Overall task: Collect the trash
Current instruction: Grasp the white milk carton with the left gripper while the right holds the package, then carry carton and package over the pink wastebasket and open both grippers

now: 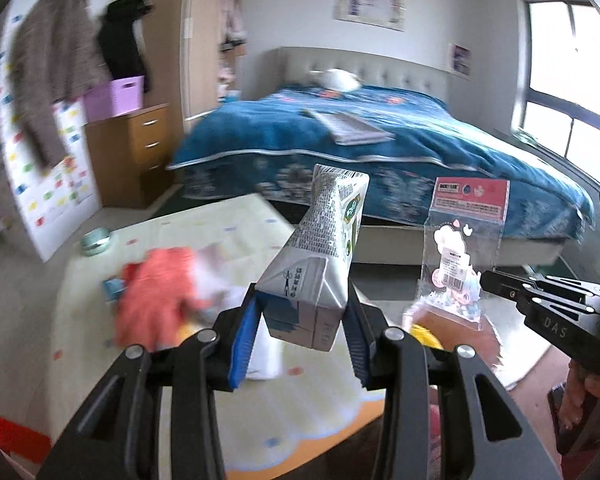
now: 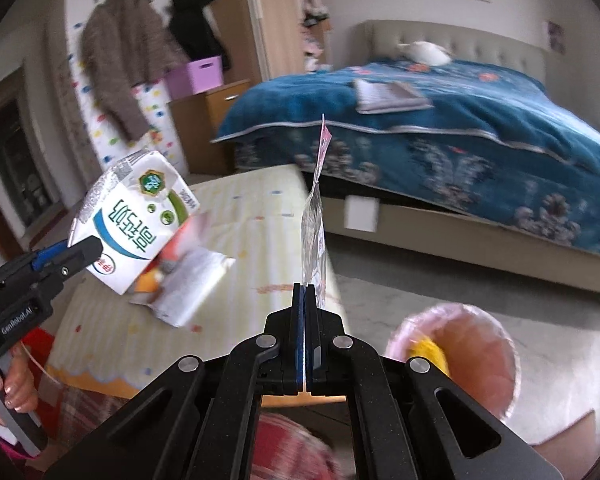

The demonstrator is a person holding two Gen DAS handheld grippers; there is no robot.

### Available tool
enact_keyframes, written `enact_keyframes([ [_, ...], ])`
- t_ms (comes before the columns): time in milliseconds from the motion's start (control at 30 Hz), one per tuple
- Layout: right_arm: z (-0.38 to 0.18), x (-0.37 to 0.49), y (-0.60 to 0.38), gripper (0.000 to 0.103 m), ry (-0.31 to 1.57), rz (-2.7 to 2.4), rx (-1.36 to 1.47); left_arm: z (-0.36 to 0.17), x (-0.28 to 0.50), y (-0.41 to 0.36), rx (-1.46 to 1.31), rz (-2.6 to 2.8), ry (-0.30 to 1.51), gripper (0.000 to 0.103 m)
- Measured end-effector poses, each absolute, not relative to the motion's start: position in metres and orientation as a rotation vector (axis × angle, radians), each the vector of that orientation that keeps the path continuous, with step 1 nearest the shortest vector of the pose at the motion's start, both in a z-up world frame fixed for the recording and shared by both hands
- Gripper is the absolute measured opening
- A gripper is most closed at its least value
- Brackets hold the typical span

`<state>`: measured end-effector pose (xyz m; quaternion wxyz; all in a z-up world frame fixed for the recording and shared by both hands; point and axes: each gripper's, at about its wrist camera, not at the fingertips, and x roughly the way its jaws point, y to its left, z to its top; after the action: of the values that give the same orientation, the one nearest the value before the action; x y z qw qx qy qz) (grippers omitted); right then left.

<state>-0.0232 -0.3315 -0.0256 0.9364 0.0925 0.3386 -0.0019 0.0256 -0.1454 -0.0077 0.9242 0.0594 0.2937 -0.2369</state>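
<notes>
Bedroom floor beside the blue bed point(image 1: 380, 140): the left gripper point(image 1: 304, 320) clamps a milk carton point(image 1: 320, 256) half-wide, the right gripper point(image 2: 305, 300), fully closed, pinches a clear packet point(image 2: 314, 224), both lifted near the pink bin point(image 2: 480, 352), presumably for dropping; "GenRobot.AI" and "DAS" mark the grippers.

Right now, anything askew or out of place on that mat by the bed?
Yes. Loose litter lies on the pale play mat: a crumpled printed wrapper and an orange cloth, bunched in a heap rather than laid flat. The milk carton in the left gripper sits tilted, its top creased.
</notes>
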Motion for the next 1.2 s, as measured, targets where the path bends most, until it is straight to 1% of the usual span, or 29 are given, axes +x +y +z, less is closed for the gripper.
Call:
enact_keyframes([
  [433,-0.059,-0.071,-0.437,0.0,0.729,-0.23,0.299,-0.044,0.019,-0.274,0.245,-0.72,0.665,0.038],
  [667,-0.08,-0.072,-0.471,0.0,0.766,-0.274,0.329,-0.073,0.033,-0.331,0.257,-0.786,0.718,0.038],
  [900,-0.108,-0.058,-0.496,0.0,0.822,-0.309,0.37,-0.099,0.045,-0.367,0.278,-0.82,0.769,0.039],
  [967,-0.118,-0.053,-0.501,0.005,0.847,-0.314,0.376,-0.104,0.049,-0.373,0.281,-0.819,0.784,0.041],
  [1000,-0.122,-0.05,-0.503,0.006,0.865,-0.319,0.378,-0.106,0.052,-0.374,0.279,-0.816,0.796,0.053],
  [1033,-0.126,-0.049,-0.506,0.014,0.877,-0.326,0.387,-0.106,0.053,-0.373,0.273,-0.81,0.799,0.058],
  [1067,-0.127,-0.05,-0.507,0.02,0.876,-0.333,0.395,-0.105,0.054,-0.37,0.273,-0.802,0.791,0.058],
  [1200,-0.124,-0.054,-0.507,0.022,0.864,-0.346,0.404,-0.097,0.055,-0.348,0.276,-0.767,0.778,0.06],
])
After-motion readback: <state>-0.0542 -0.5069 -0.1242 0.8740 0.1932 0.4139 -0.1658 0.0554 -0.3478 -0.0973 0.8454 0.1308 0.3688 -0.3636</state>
